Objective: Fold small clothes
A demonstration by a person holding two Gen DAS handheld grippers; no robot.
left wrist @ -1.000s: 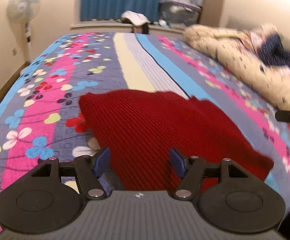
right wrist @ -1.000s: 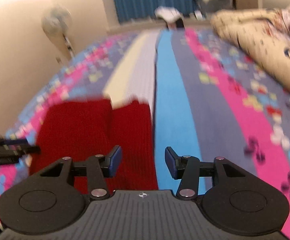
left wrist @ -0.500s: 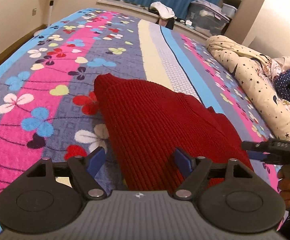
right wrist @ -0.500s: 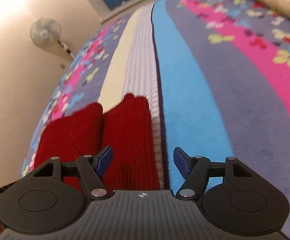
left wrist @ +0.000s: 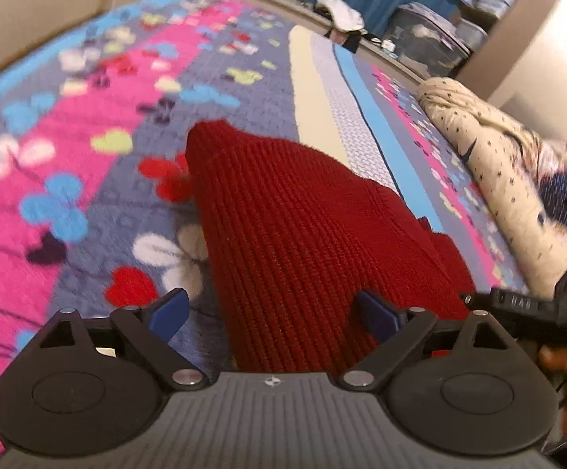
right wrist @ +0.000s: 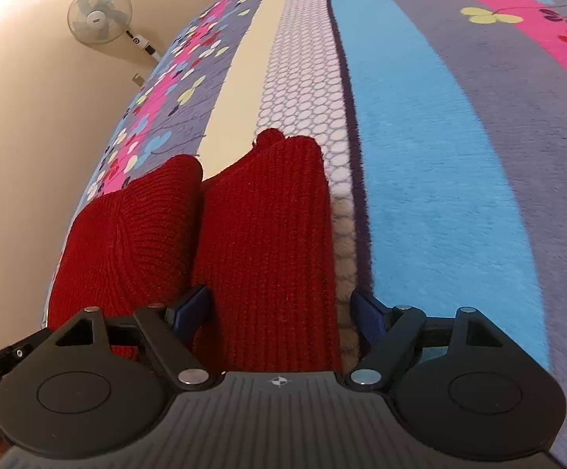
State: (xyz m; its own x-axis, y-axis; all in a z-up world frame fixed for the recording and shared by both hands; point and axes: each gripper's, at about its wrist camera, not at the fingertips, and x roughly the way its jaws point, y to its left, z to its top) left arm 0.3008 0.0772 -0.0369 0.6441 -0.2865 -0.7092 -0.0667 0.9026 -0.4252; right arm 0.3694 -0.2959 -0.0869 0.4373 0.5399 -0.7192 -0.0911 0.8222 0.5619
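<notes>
A red ribbed knit garment lies on the flowered, striped bedspread. My left gripper is open and low over the garment's near left edge, with the knit running between its blue pads. The garment also shows in the right wrist view, as two red lobes side by side. My right gripper is open and low over the right lobe's near end, its blue pads on either side of it. The right gripper's body shows at the right edge of the left wrist view.
A cream star-print duvet is heaped along the bed's right side. A standing fan is by the left wall. Blue curtains and storage boxes are beyond the bed's far end.
Both grippers have dropped lower and moved closer to the garment's near edge. The jaws of both have stayed open. The garment lies much as before.
</notes>
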